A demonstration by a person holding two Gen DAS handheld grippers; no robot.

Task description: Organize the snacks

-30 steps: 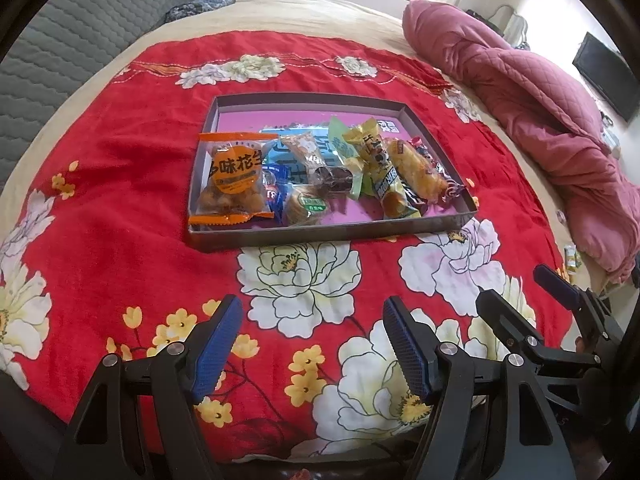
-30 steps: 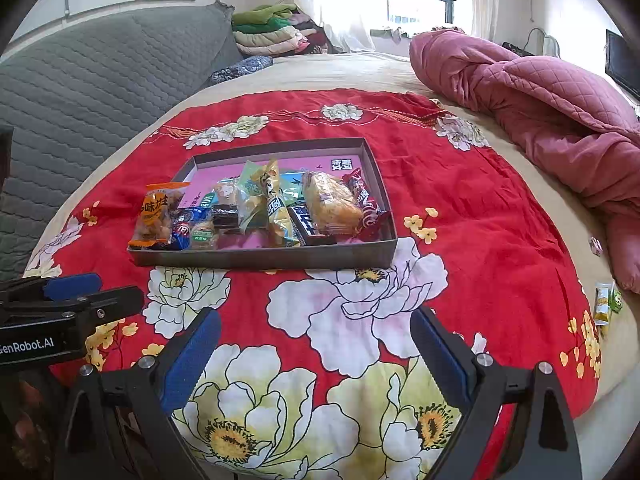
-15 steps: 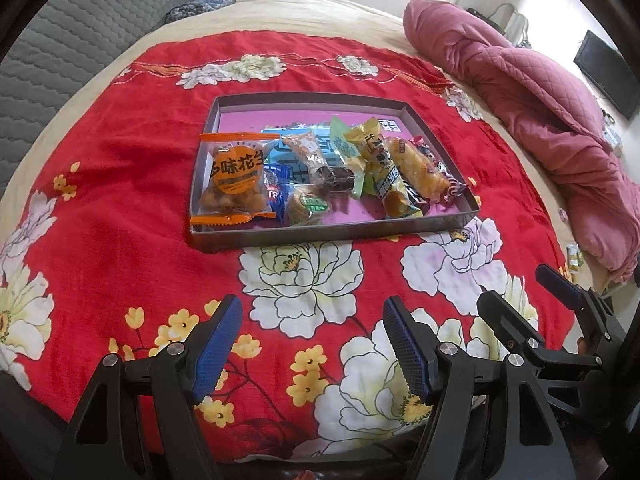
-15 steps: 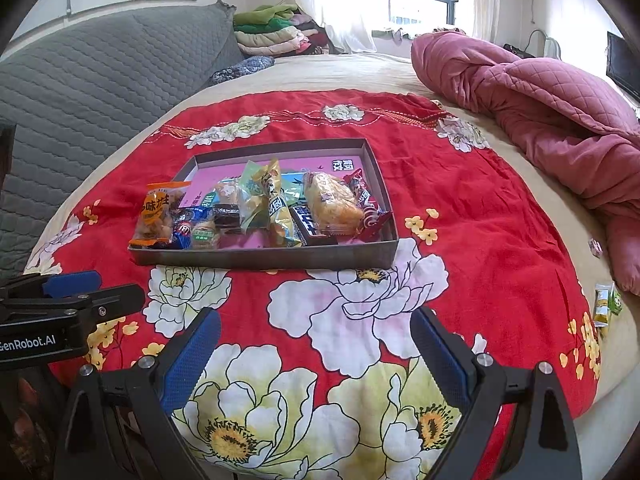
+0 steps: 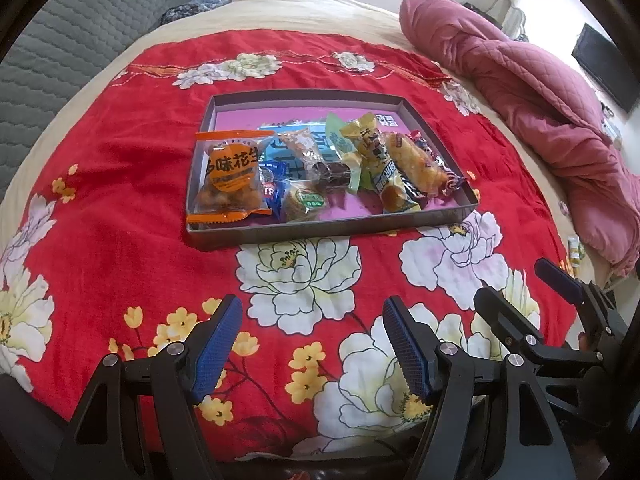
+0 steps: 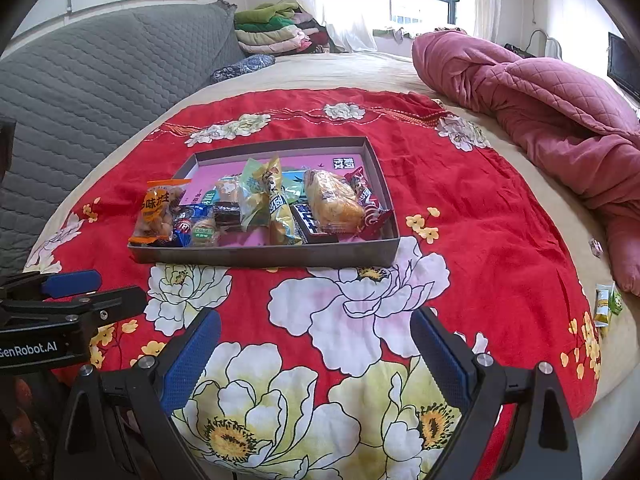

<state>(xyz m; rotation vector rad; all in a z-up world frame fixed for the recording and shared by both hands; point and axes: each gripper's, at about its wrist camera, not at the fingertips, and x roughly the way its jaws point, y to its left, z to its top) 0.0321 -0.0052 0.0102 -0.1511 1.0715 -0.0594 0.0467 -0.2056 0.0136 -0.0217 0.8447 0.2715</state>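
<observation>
A shallow grey tray (image 5: 320, 232) (image 6: 264, 258) with a pink floor lies on the red flowered cloth. Several wrapped snacks fill its near half: an orange peanut bag (image 5: 230, 178) (image 6: 156, 210) at the left, a yellow bread roll (image 5: 416, 164) (image 6: 332, 200) toward the right. My left gripper (image 5: 312, 344) hovers open over the cloth, well short of the tray, nothing between its blue pads. My right gripper (image 6: 316, 356) is open and empty too, beside the left one. Each gripper shows at the edge of the other's view.
A crumpled pink quilt (image 6: 540, 108) lies along the right of the bed. A small green-and-yellow packet (image 6: 604, 304) (image 5: 575, 248) rests off the cloth at the right edge. A grey quilted backrest (image 6: 100, 76) rises at the left, with folded clothes (image 6: 272, 32) behind.
</observation>
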